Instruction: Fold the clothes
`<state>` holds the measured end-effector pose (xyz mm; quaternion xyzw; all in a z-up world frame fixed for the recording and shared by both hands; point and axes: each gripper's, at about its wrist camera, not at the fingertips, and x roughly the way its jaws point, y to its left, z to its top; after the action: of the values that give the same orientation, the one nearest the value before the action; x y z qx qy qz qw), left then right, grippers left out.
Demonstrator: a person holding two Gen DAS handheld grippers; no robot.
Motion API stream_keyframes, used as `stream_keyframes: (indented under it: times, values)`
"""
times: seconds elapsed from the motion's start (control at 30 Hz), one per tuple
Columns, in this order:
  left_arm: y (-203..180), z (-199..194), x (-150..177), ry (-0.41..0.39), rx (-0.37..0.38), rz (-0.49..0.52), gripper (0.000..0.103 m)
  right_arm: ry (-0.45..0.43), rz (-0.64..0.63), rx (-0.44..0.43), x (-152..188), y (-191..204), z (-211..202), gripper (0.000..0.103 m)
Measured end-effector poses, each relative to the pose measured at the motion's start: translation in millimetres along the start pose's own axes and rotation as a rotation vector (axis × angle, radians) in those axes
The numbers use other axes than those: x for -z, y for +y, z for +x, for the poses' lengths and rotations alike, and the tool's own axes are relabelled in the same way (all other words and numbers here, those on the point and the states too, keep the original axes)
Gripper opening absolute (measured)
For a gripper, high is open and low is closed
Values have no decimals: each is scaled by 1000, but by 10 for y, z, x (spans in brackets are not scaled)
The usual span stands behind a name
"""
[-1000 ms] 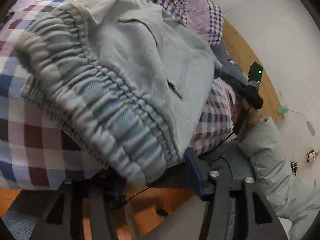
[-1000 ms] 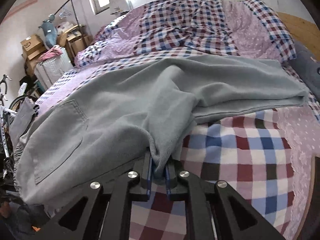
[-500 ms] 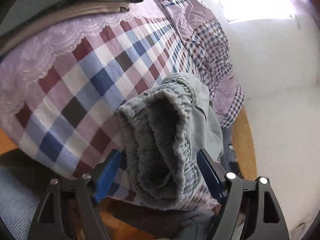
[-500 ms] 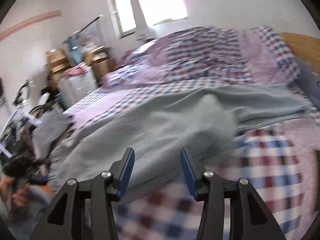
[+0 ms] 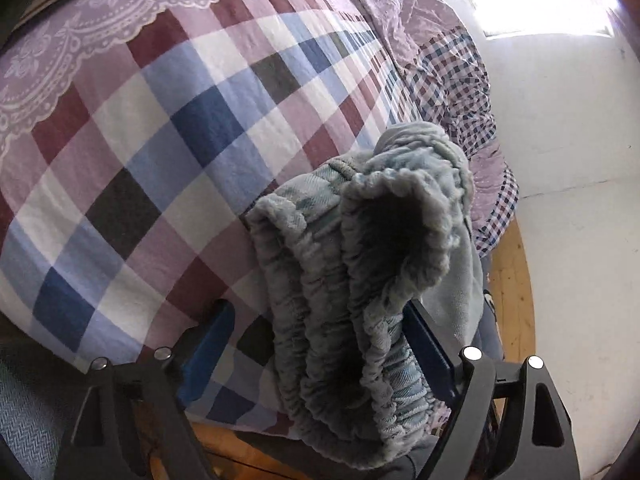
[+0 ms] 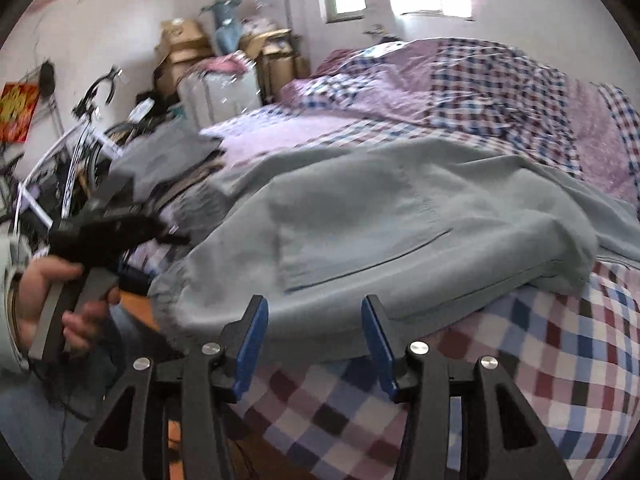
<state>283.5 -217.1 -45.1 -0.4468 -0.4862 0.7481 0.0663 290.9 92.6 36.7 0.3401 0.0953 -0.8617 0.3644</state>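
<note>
A pair of grey-blue trousers (image 6: pixel 400 224) lies spread on the checked bed. Their elastic waistband (image 5: pixel 360 300) hangs over the bed edge in the left wrist view. My left gripper (image 5: pixel 320 328) is open, its blue pads on either side of the bunched waistband, not closed on it. My right gripper (image 6: pixel 314 336) is open and empty, just in front of the trousers' near edge. The left gripper and the hand holding it also show in the right wrist view (image 6: pixel 100 232), at the waistband end.
The checked bedsheet (image 5: pixel 180 128) covers the bed; a rumpled checked quilt (image 6: pixel 480 80) lies at the far end. Folded grey clothes (image 6: pixel 168 156) are stacked at the bed's left corner. A bicycle (image 6: pixel 80 140) and boxes (image 6: pixel 184 40) stand beyond. Wooden floor (image 5: pixel 512 280) lies below.
My right gripper let go of the trouser fold, opened and drew back. My left gripper swung round the waistband, which now sits bunched between its open pads.
</note>
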Motion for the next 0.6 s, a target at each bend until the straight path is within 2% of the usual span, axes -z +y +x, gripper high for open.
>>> stream_keyframes:
  times: [0.1,0.2,0.27,0.4,0.47,0.5,0.53,0.6]
  values:
    - [-15,33,30,4,9,-3,90,32,-11,-25,83,86,103,52]
    - [-7,77,24,43,70,-47,90,39,-68,-5,114,215,148,52]
    - [-2,107,19,68,110,-76,72,19,-143,38,110,327,144,53]
    - [10,77,-8,71,126,-81,68,-36,-342,164,158,587,119,59]
    - [2,51,-12,67,127,-77,62,-76,-448,222,188,721,91,61]
    - [0,37,-14,66,129,-77,59,-96,-499,245,208,790,78,65]
    - [3,22,-16,66,133,-80,56,-118,-547,247,242,865,69,72]
    - [1,4,-28,66,147,-86,51,-136,-626,248,309,982,80,78]
